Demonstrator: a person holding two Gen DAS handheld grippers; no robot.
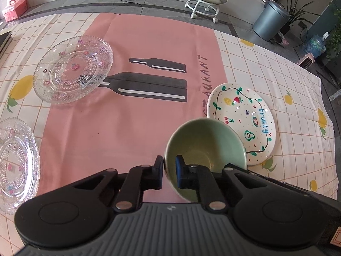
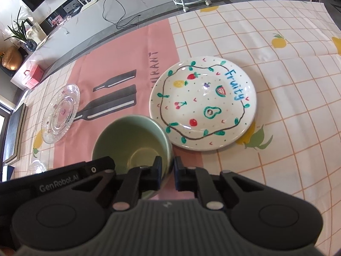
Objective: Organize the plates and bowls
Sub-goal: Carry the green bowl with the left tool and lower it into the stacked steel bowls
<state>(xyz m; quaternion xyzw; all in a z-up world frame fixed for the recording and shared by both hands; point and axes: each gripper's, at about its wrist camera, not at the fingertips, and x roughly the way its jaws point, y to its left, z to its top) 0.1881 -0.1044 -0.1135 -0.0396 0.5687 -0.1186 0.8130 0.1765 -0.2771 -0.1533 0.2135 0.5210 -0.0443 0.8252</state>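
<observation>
A green bowl (image 1: 204, 147) is held above the pink mat, and both grippers pinch its rim. My left gripper (image 1: 169, 170) is shut on the bowl's left rim, one finger inside and one outside. My right gripper (image 2: 168, 170) is shut on the bowl's (image 2: 132, 140) right rim. A white plate painted with fruits and the word "Fruity" (image 1: 243, 121) lies just beyond the bowl to the right; it also shows in the right wrist view (image 2: 204, 102). A clear glass plate (image 1: 73, 69) lies at the far left of the mat (image 2: 60, 113). A second glass plate (image 1: 17, 164) lies near left.
A pink mat (image 1: 136, 115) printed with bottles lies on a checked lemon tablecloth (image 1: 287, 81). Off the table's far edge stand a wheeled stool (image 1: 205, 0) and a grey bin (image 1: 269, 19). A pink box (image 1: 15, 8) sits far left.
</observation>
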